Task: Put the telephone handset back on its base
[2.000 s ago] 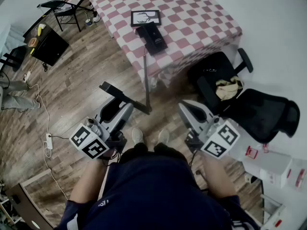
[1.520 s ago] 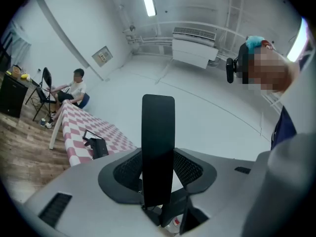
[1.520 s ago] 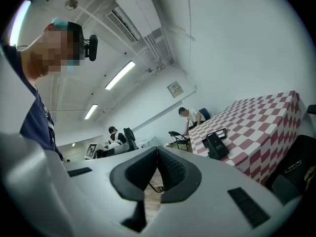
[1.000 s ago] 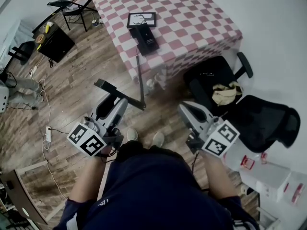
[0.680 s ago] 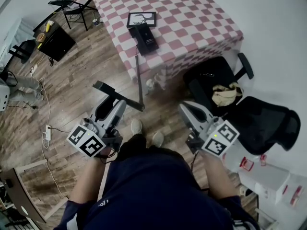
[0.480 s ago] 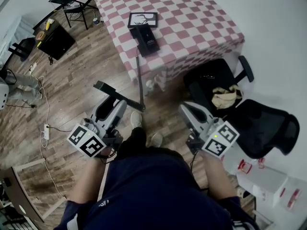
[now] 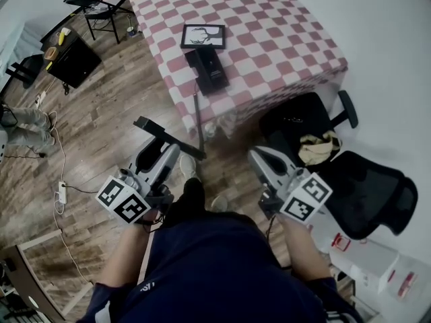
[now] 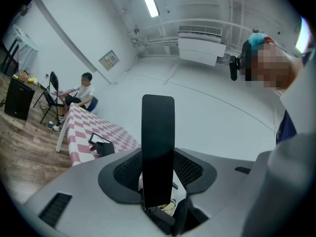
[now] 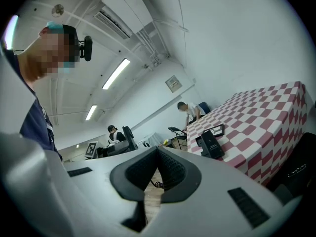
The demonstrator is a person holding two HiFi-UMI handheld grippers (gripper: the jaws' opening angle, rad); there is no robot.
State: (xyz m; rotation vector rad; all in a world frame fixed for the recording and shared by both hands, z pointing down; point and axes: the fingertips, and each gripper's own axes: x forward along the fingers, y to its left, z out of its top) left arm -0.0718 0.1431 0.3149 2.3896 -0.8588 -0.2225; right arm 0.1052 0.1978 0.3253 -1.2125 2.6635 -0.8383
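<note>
A black telephone handset (image 7: 168, 138) is clamped crosswise in my left gripper (image 7: 163, 152), low over the wooden floor; in the left gripper view the handset (image 8: 158, 147) stands upright between the jaws. Its thin cord (image 7: 199, 116) runs up to the black telephone base (image 7: 209, 69) near the edge of the red-and-white checkered table (image 7: 269, 25). The base also shows small and far off as the black base (image 8: 101, 146) and the black base (image 9: 211, 142). My right gripper (image 7: 258, 157) hangs beside my body, jaws together with nothing in them.
A framed picture (image 7: 203, 36) lies behind the base. Two black office chairs (image 7: 367, 177) stand right of the table, one holding a cloth (image 7: 318, 145). A folding chair (image 7: 94, 5) and black case (image 7: 71, 62) are far left. A power strip (image 7: 59, 192) lies on the floor; a person (image 8: 81, 90) sits beyond the table.
The table and base have slid lower and nearer in the head view as the person steps forward. Both grippers keep their pose; the handset stays clamped.
</note>
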